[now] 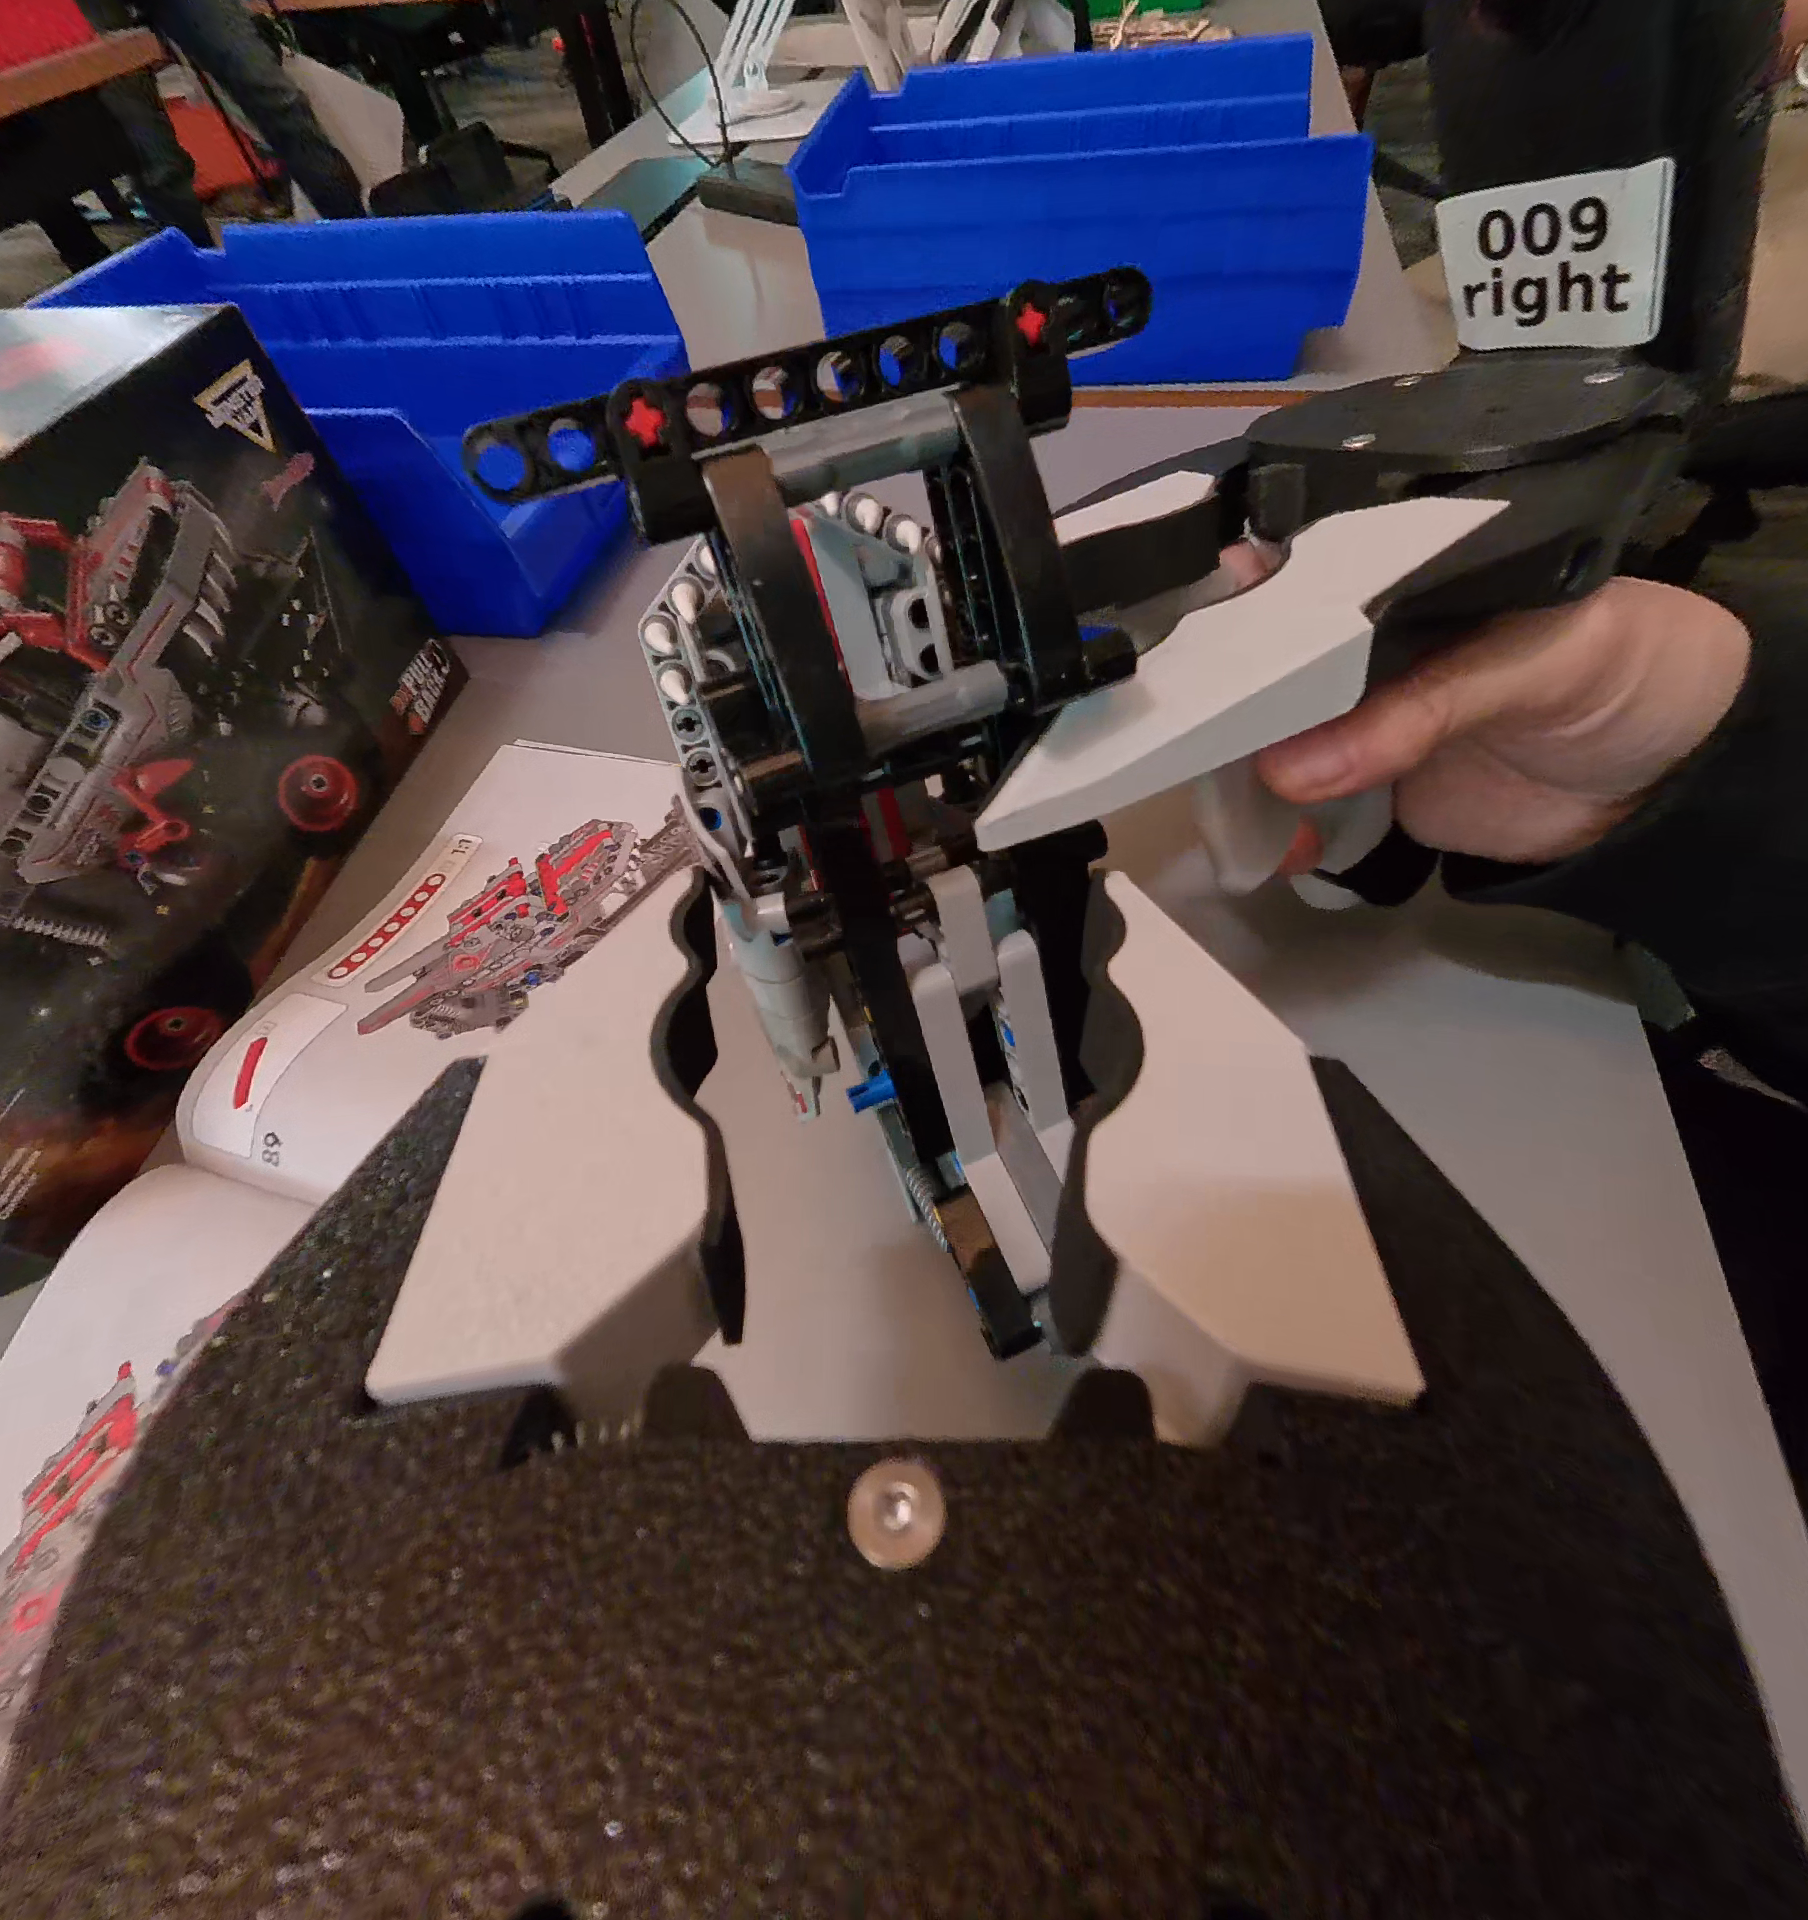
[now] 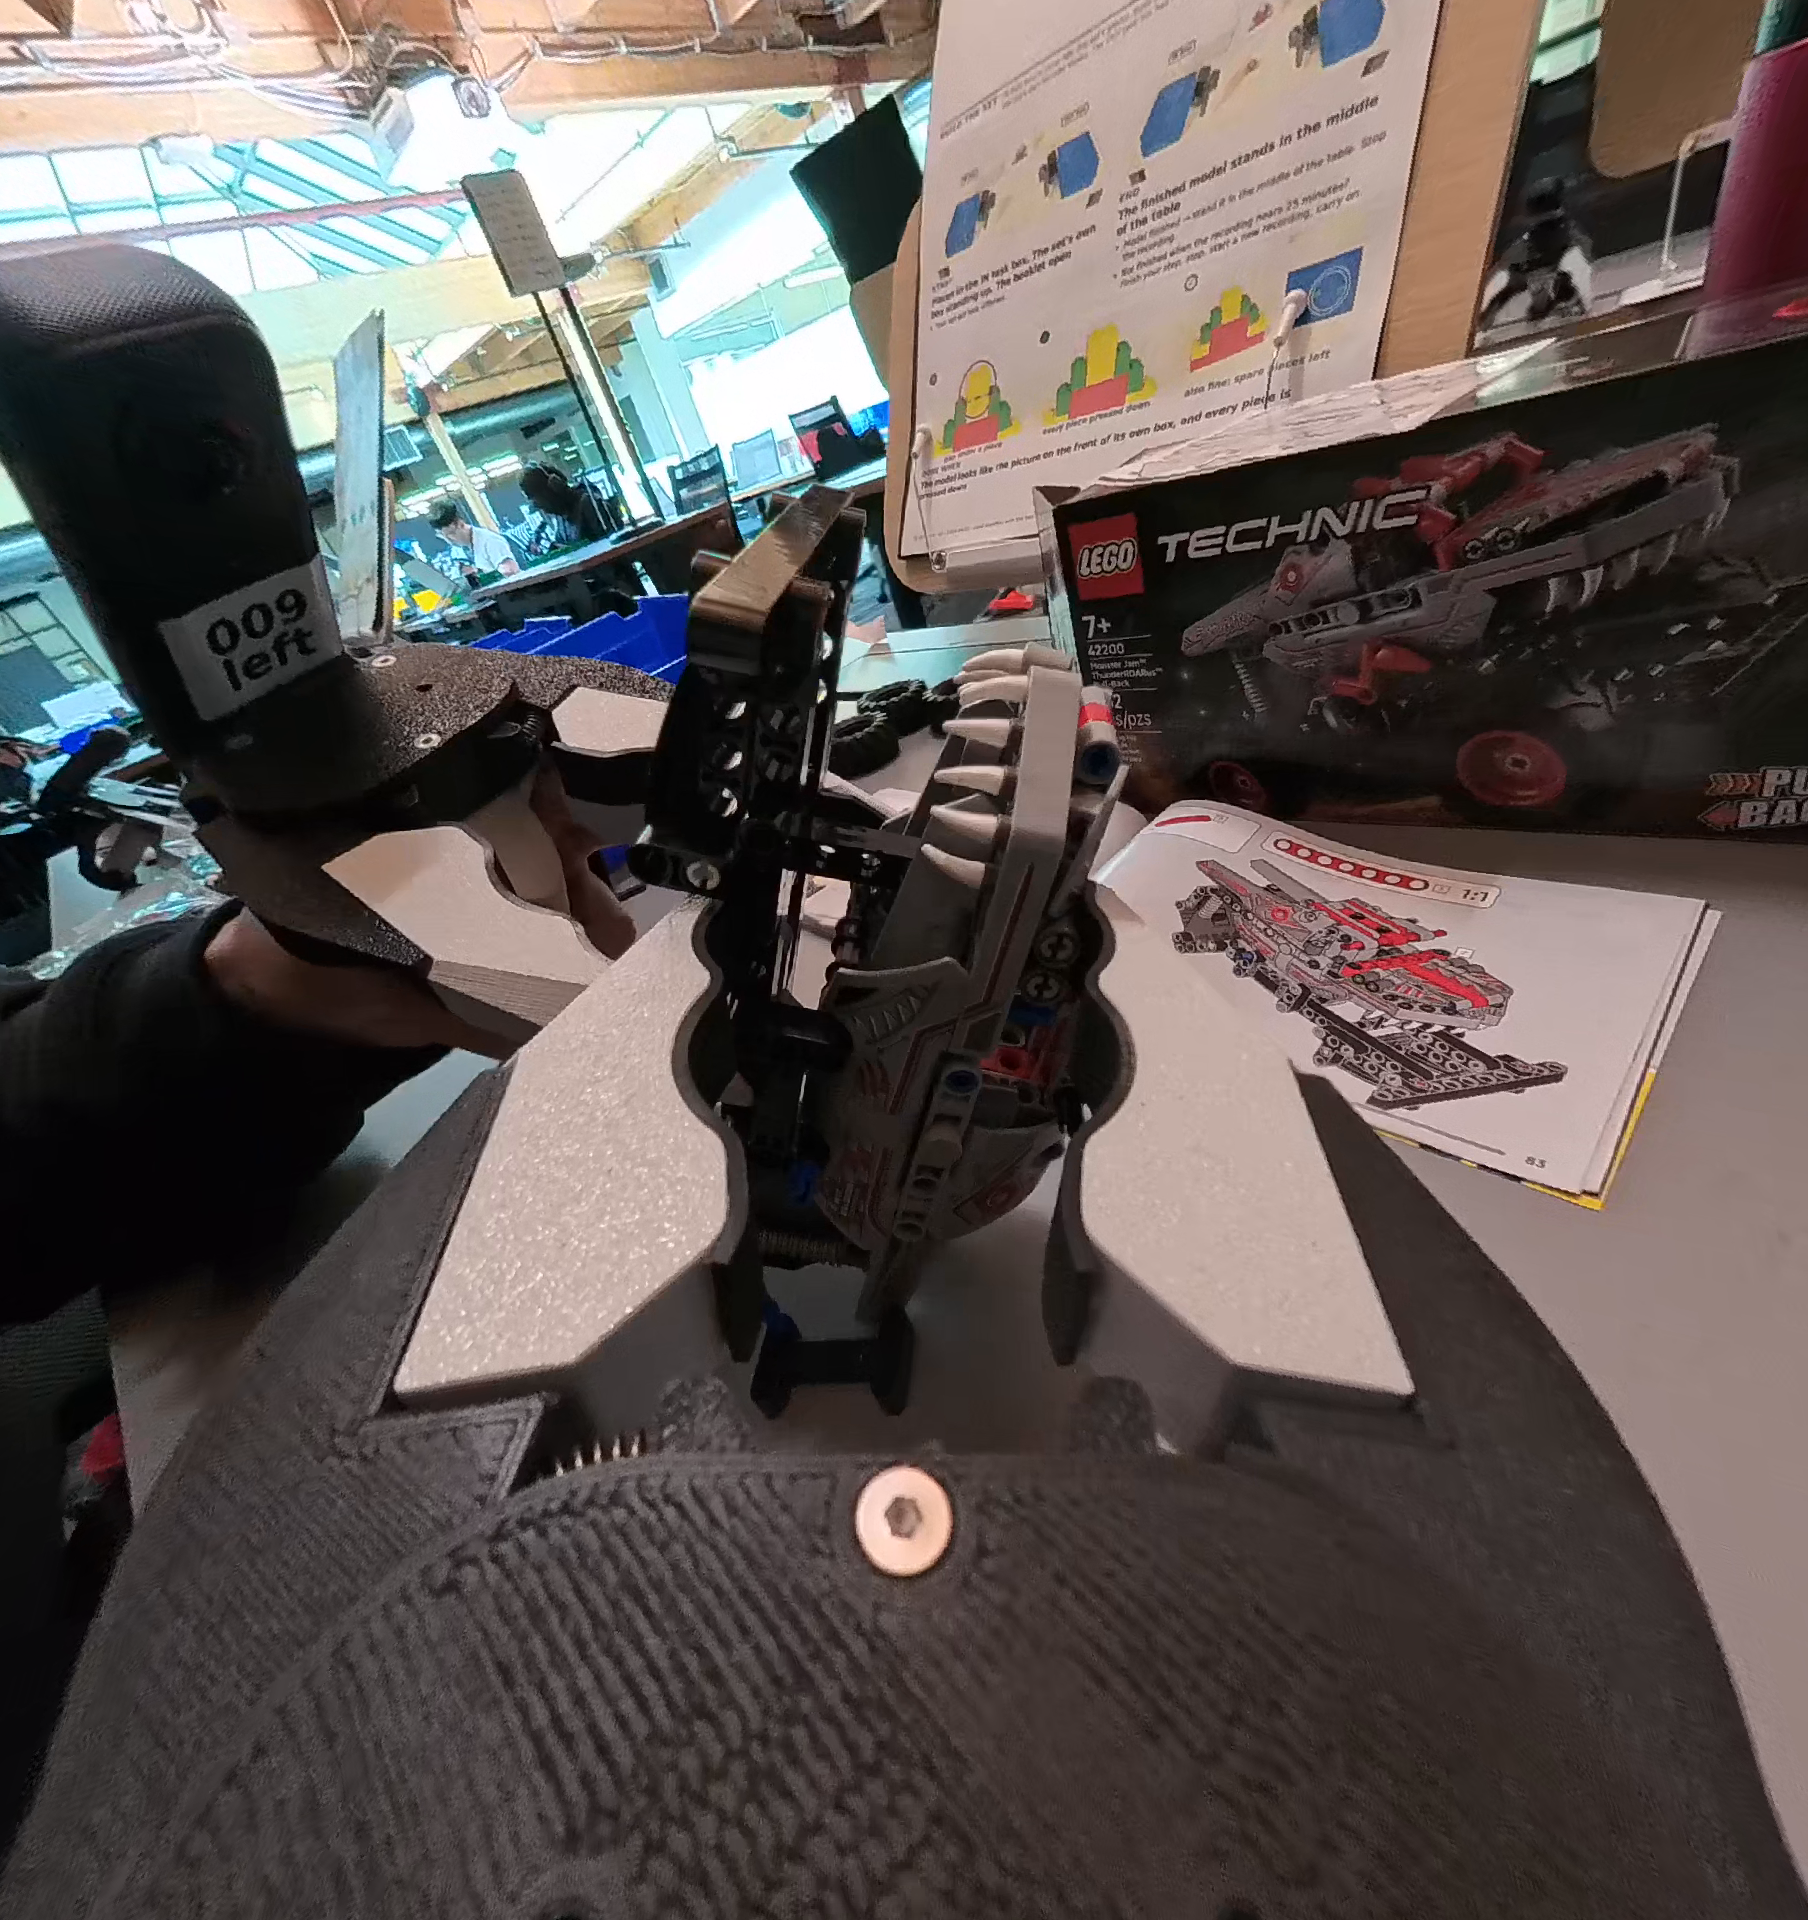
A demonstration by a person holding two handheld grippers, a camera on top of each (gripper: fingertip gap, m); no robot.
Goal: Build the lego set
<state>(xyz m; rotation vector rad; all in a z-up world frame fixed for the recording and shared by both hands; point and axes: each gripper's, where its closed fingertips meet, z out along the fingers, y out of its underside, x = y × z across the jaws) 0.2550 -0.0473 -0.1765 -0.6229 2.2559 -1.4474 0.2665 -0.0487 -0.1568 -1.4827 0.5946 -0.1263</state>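
A partly built Lego Technic model (image 1: 858,665), with a black beam frame, a grey toothed jaw and red pins, is held upright above the grey table. My left gripper (image 1: 900,914) is shut on its lower part from the near side. My right gripper (image 1: 1045,675) reaches in from the right and clamps the model's side. In the right wrist view, my right gripper (image 2: 895,914) is shut on the model (image 2: 962,935), black frame on the left and grey teeth on the right. My left gripper (image 2: 630,842) holds it from the left.
Two blue bins (image 1: 1087,208) stand behind the model. The set's box (image 1: 100,727) is on the left and also shows in the right wrist view (image 2: 1451,644). An open instruction booklet (image 2: 1399,966) lies flat on the table. Black tyres (image 2: 879,717) lie farther back, and a printed sheet (image 2: 1139,239) stands there too. Left and right tips are no more than a few centimetres apart.
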